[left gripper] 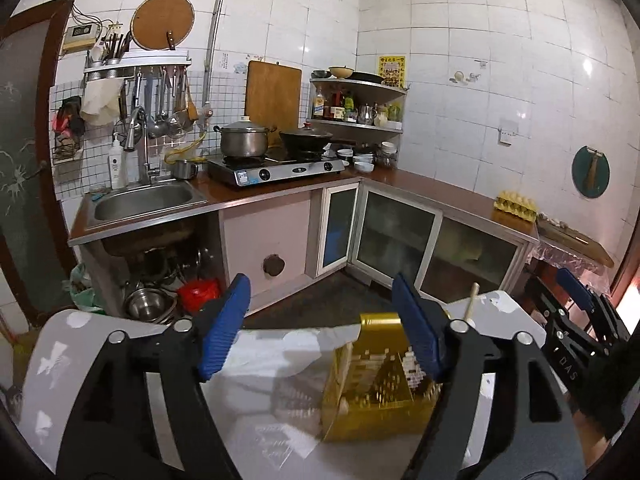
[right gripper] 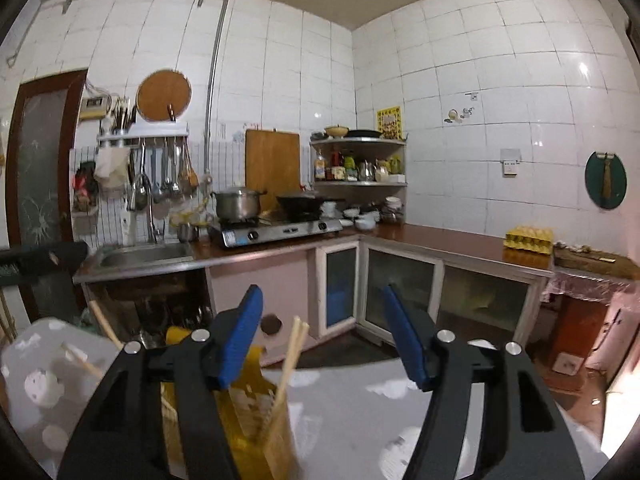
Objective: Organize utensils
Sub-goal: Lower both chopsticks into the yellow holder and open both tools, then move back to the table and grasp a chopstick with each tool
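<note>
A gold perforated utensil holder (left gripper: 376,380) stands on a white table (left gripper: 256,364). My left gripper (left gripper: 321,286) is open just above and behind it, and the holder's top shows low between the blue pads, nearer the right one. A wooden stick (left gripper: 471,300) pokes up behind that finger. At the right edge of this view is my right gripper (left gripper: 576,292). In the right wrist view the holder (right gripper: 256,420) sits low and left with pale chopsticks (right gripper: 290,360) leaning in it. My right gripper (right gripper: 322,300) is open and empty, to the holder's right. More chopsticks (right gripper: 104,324) lie at the left.
Across the dark floor runs an L-shaped counter (left gripper: 420,184) with a sink (left gripper: 144,202), a stove (left gripper: 276,166) bearing a steel pot and a black wok, and an egg tray (left gripper: 516,204). Ladles hang on a wall rack (left gripper: 160,100). Bowls and pans fill the space under the sink.
</note>
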Tool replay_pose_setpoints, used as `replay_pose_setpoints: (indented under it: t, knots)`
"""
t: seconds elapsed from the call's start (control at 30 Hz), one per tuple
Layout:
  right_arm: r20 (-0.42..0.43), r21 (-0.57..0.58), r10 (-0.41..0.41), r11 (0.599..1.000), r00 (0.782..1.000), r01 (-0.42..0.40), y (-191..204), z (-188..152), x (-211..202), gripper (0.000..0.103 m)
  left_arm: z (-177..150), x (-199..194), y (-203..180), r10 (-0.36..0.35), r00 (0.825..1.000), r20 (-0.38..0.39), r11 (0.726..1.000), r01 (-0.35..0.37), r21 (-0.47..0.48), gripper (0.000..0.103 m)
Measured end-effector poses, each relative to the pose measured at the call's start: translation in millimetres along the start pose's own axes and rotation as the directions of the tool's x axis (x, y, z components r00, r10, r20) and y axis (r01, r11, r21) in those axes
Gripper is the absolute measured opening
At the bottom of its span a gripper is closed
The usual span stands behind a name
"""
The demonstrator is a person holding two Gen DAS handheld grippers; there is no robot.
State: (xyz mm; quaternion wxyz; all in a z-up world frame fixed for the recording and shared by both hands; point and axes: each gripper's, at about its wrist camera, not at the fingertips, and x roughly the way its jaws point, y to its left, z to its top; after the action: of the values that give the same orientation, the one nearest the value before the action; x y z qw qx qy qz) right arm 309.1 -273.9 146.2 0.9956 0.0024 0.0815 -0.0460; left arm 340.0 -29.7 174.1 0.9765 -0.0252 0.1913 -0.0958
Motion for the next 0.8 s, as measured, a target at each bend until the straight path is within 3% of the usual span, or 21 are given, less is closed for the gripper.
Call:
replay_pose_setpoints:
  t: [0.03, 0.1, 0.2, 0.37, 0.53, 0.8]
  knots:
    - [-0.016, -0.008, -0.009, 1.0, 1.0, 0.009, -3.2, 0.4, -11.2, 0.068, 0.0, -8.2, 3.0, 0.01, 1.0, 0.005, 1.0, -0.01, -0.005, 0.091]
    - [-0.037, -0.02, -0.008, 1.0, 0.999, 0.007, -4.4, 0.1, -26.5, 0.076, -1.7, -29.2, 12.1, 0.029, 0.999, 0.037, 0.999, -0.028, -0.029, 0.098]
    - [-0.081, -0.06, -0.019, 0.998, 0.997, 0.014, -1.1, -6.3, -49.2, 0.081, -9.7, -53.8, 24.7, 0.049, 0.998, 0.04, 0.998, -0.047, -0.049, 0.098]
    - [-0.175, -0.056, -0.006, 0.998, 0.985, -0.004, 3.3, -34.0, -75.4, 0.088, -38.0, -67.7, 39.3, 0.105, 0.994, -0.032, 0.994, -0.106, -0.014, 0.098]
    - [-0.274, 0.015, 0.001, 1.0, 0.962, 0.003, 3.5, -76.0, -85.5, 0.088, -85.7, -67.7, 48.7, 0.168, 0.981, -0.095, 0.986, -0.166, 0.028, 0.098]
    - [-0.349, 0.081, -0.019, 0.995, 0.937, 0.05, -0.5, -128.3, -96.7, 0.088, -151.6, -47.1, 55.4, 0.168, 0.955, -0.244, 0.986, -0.166, 0.033, 0.098]
